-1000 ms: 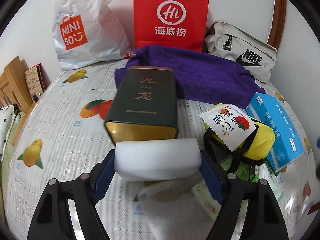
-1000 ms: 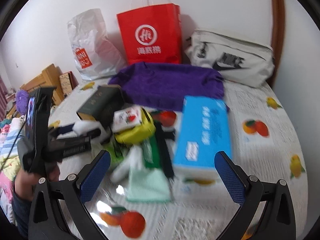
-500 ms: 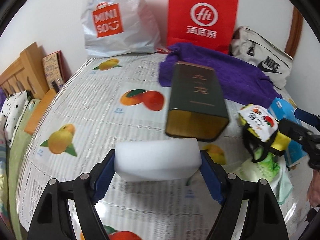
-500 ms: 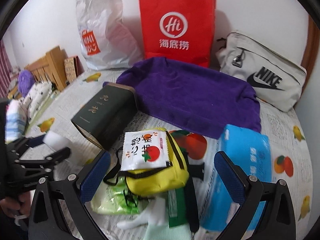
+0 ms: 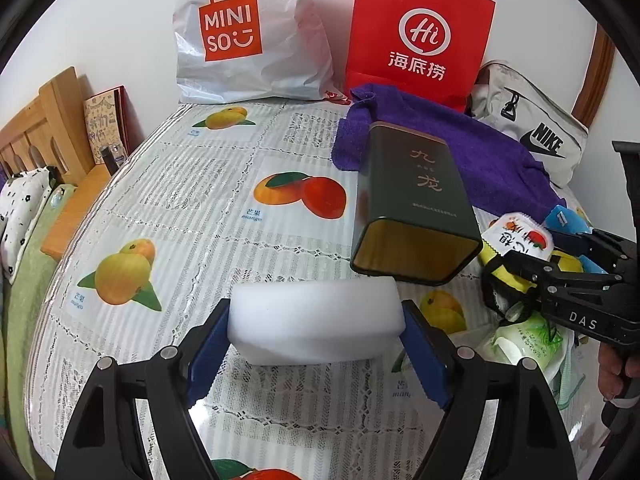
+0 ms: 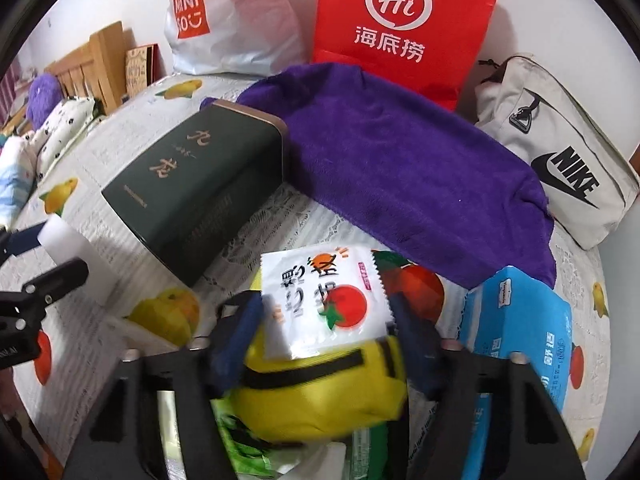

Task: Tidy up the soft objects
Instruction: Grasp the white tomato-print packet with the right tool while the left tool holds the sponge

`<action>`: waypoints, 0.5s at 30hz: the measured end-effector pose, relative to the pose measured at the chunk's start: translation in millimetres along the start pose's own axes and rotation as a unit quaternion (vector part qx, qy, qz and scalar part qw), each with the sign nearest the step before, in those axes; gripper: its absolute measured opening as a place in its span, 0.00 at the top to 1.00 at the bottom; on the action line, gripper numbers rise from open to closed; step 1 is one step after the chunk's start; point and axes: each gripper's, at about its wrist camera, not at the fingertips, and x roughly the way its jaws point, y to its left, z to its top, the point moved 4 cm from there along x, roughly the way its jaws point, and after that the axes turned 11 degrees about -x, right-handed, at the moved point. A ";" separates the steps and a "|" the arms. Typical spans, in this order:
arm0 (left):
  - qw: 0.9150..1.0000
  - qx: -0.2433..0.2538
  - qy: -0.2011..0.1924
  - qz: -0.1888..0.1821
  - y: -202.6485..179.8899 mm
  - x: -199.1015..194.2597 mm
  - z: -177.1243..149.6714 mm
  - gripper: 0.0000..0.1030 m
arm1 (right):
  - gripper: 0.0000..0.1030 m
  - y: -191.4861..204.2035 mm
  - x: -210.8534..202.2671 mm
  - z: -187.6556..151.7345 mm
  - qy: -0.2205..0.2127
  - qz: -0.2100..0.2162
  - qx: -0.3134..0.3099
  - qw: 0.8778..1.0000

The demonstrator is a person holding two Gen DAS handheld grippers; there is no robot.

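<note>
Step in hand: picking soft items out of the pile, one per hand. The left gripper (image 5: 316,354) has its jaws fairly wide and clamped on a white sponge block (image 5: 316,322); both blue pads press its ends, and the block is held above the counter (image 5: 200,216) with the fruit-print cloth, just in front of the dark green tin (image 5: 416,204) lying on its side.

The right gripper (image 6: 320,344) is down over the pile at the right side of the counter and its jaws are closing. Between them sit the yellow pouch (image 6: 320,396) and the white snack packet (image 6: 324,300) resting on top of it. The pads are blurred, so I cannot tell if they already press on the pouch; looks like not quite yet.

Other soft things wait: purple towel (image 6: 400,168) behind the tin, blue tissue pack (image 6: 520,328) just right of the pouch, green wipes packet (image 6: 256,448) under it.

Next move, as I judge it: finish closing on the pouch and lift straight up. The packet lies loose on top and may slide off. The pouch strap may drag the wipes. The sponge needs a clear spot on the left side to be set down.
</note>
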 end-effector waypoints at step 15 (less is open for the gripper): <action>1.000 -0.004 0.004 0.000 -2.5 -9.6 3.9 0.22 | 0.56 -28.2 -40.8 -16.0 -0.050 0.021 0.051 0.997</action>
